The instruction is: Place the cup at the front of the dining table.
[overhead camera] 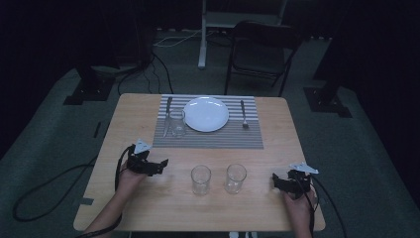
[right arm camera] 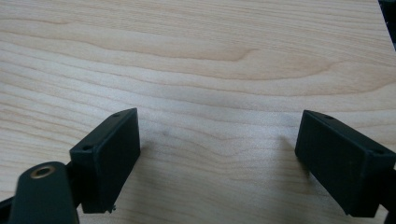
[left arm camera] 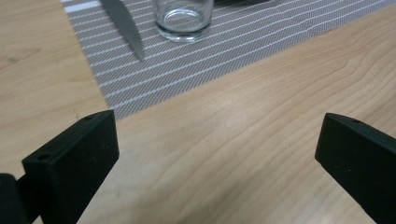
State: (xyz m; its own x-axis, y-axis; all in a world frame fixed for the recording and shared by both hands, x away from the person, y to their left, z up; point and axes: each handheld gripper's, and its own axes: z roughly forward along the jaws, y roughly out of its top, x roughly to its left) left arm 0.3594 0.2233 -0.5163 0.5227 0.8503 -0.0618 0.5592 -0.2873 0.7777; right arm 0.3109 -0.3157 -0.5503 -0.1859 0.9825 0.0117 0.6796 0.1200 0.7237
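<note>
A wooden table (overhead camera: 148, 208) carries a grey striped placemat (overhead camera: 213, 138) with a white plate (overhead camera: 206, 114), a knife (overhead camera: 167, 113) at its left, a fork (overhead camera: 243, 115) at its right and a clear glass (overhead camera: 177, 123). Two more empty glasses (overhead camera: 200, 179) (overhead camera: 235, 177) stand side by side on bare wood nearer me. My left gripper (overhead camera: 159, 166) rests open at the left of them, aimed toward the placemat (left arm camera: 210, 46), the knife tip (left arm camera: 126, 28) and the glass base (left arm camera: 183, 21). My right gripper (overhead camera: 275, 182) lies open at the right, its jaws over bare wood (right arm camera: 219, 70).
A folding chair (overhead camera: 260, 49) and a white stand (overhead camera: 202, 34) sit on the dark floor behind the table. Black stand bases (overhead camera: 86, 91) (overhead camera: 327, 99) flank the table's far corners. Cables (overhead camera: 44, 193) trail across the floor at left.
</note>
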